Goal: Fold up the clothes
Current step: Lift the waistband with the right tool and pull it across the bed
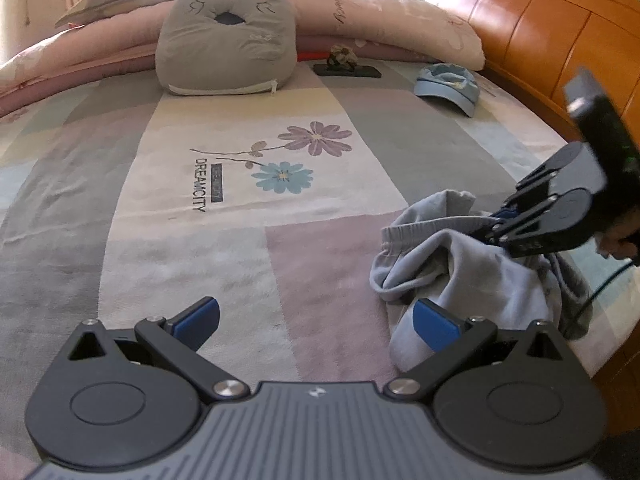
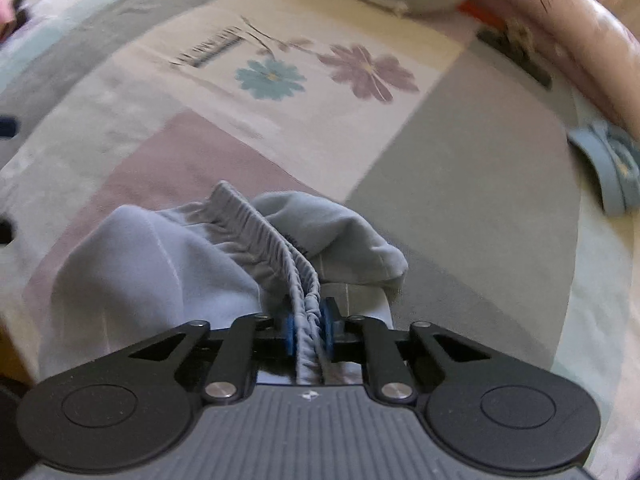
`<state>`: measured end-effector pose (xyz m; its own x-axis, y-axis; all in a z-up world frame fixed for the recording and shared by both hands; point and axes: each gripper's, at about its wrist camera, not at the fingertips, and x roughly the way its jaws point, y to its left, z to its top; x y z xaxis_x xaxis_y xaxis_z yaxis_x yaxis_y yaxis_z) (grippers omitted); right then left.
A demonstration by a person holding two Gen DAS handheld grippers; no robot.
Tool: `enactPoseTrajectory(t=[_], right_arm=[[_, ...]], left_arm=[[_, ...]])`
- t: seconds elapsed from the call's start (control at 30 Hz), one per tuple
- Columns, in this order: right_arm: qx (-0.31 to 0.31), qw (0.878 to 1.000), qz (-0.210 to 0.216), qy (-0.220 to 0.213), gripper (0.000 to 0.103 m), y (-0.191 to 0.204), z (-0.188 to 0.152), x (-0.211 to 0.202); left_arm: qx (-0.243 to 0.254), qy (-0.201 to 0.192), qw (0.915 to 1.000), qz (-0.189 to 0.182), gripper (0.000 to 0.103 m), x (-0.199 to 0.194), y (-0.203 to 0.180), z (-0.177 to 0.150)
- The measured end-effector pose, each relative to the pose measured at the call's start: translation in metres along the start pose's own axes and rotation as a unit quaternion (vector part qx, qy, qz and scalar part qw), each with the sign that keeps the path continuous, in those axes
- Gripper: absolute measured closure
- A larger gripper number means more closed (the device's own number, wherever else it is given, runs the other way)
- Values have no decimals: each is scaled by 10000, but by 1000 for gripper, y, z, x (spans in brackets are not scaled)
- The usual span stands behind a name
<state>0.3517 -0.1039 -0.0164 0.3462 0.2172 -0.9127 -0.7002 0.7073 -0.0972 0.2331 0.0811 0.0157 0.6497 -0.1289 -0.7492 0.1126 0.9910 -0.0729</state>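
Right gripper (image 2: 308, 330) clamped on the pants' (image 2: 160, 264) elastic waistband (image 2: 264, 236), a firm, thick edge and a good hold. Pants look soft, light and limp, bunched on the bed (image 1: 280, 240) near its right edge. Left gripper (image 1: 316, 320) wide open, empty, one pad against a pant leg. Cap (image 1: 448, 86) and cushion (image 1: 226, 38) lie beyond.

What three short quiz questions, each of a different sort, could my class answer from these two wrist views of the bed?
1. True or false: the right gripper is shut on the grey garment's elastic waistband.
2. Multiple choice: the left gripper is A) wide open, holding nothing; B) shut on the blue cap; C) shut on the grey cushion.
3. Fill in: the word printed beside the flowers on the bedspread is ____.

Key: 1 true; 2 A; 3 DREAMCITY.
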Motion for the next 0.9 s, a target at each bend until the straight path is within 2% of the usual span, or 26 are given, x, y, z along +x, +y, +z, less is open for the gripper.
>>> enactPoseTrajectory(t=[0.1, 0.27, 0.5, 0.67, 0.83, 0.9], right_arm=[[33, 9995, 32, -325, 90, -15, -4, -16], [474, 9963, -76, -718, 90, -68, -17, -34], [1261, 9872, -476, -852, 90, -139, -59, -34], [2007, 9718, -969, -776, 90, -193, -89, -31], [2720, 9492, -1508, -486, 90, -239, -119, -21], [2964, 9429, -1439, -486, 89, -242, -132, -24]], left_arm=[[-24, -7, 9998, 180, 1, 2, -15, 8], [62, -49, 9995, 310, 1, 6, -48, 27], [363, -29, 9989, 304, 1, 25, -88, 54], [598, -8, 9979, 252, 1, 40, -112, 71], [715, 58, 9973, 131, 1, 52, -131, 76], [762, 135, 9970, 80, 1, 56, -135, 73]])
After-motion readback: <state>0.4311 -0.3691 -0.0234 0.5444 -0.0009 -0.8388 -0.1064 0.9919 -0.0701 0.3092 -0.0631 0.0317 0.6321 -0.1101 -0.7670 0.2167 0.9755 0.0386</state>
